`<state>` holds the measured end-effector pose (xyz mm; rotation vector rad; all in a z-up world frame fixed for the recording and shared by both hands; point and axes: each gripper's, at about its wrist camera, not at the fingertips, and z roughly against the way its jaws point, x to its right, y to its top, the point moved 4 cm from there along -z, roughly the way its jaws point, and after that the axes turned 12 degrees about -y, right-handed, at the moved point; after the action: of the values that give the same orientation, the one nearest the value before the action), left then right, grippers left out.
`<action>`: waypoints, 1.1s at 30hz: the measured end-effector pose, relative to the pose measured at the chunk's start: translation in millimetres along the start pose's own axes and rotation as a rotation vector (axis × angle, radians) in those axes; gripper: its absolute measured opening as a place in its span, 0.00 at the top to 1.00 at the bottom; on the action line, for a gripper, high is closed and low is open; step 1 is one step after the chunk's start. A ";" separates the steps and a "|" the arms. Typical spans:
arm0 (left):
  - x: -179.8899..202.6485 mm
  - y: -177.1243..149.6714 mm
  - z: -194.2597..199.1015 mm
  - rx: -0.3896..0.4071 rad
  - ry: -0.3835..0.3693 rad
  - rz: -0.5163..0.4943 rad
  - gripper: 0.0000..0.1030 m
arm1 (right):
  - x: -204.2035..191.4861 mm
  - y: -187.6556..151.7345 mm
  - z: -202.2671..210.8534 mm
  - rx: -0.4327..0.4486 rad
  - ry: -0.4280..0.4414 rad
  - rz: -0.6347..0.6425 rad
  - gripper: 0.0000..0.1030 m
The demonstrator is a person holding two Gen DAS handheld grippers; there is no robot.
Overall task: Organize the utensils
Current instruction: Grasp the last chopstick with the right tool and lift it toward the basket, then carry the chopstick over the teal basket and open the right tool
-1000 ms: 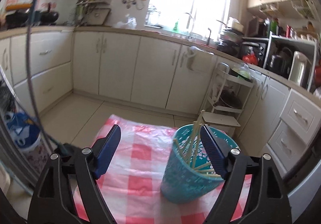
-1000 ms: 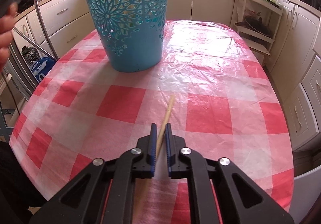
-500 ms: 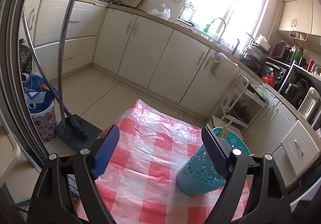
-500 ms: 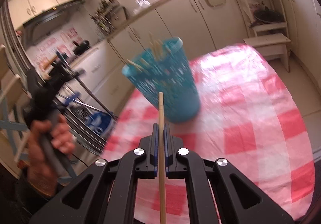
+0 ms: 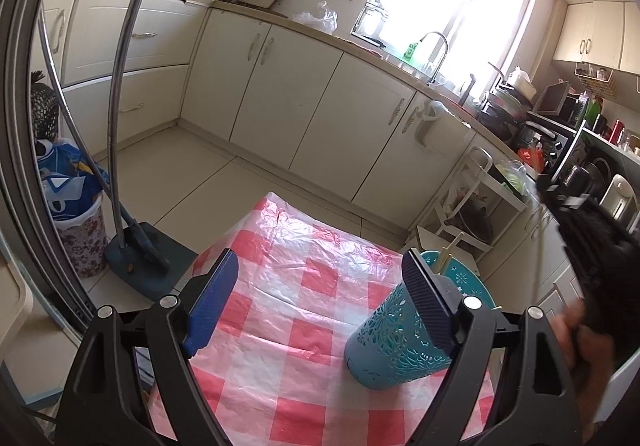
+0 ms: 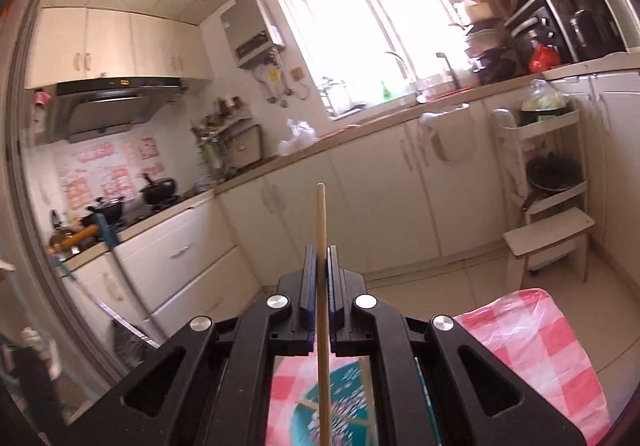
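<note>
My landmark: utensil holder (image 5: pixel 396 342), standing on table (image 5: pixel 296 286) toward its right side. Chopsticks (image 5: pixel 448 252) stick up inside holder. My left gripper (image 5: pixel 320 298) hangs spread above table, its right finger before holder's rim. My right gripper (image 6: pixel 319 278) sits above holder, pinching single chopstick (image 6: pixel 321 230) that runs down over holder's mouth (image 6: pixel 340 402). Tiered rack (image 5: pixel 476 202) behind holder. Dustpan (image 5: pixel 140 266) and bin (image 5: pixel 78 230) on floor, far left of holder.
</note>
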<state>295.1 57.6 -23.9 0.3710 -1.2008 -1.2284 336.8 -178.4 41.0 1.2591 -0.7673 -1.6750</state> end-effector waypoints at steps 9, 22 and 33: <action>-2.8 -0.1 -6.4 -0.036 -0.011 0.020 0.22 | 10.3 -52.8 -24.8 -0.101 -0.070 0.053 0.94; 0.4 -9.3 -13.6 -0.071 -0.002 0.001 0.21 | 24.1 -57.7 -11.6 -0.202 -0.061 0.079 0.74; 0.6 -10.6 -17.3 -0.090 -0.011 0.013 0.20 | 15.9 -81.9 -52.5 -0.559 -0.143 0.305 0.84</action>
<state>304.2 46.9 -38.6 0.2896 -1.1519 -1.2694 362.4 -156.6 -51.6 0.6073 -0.4894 -1.5842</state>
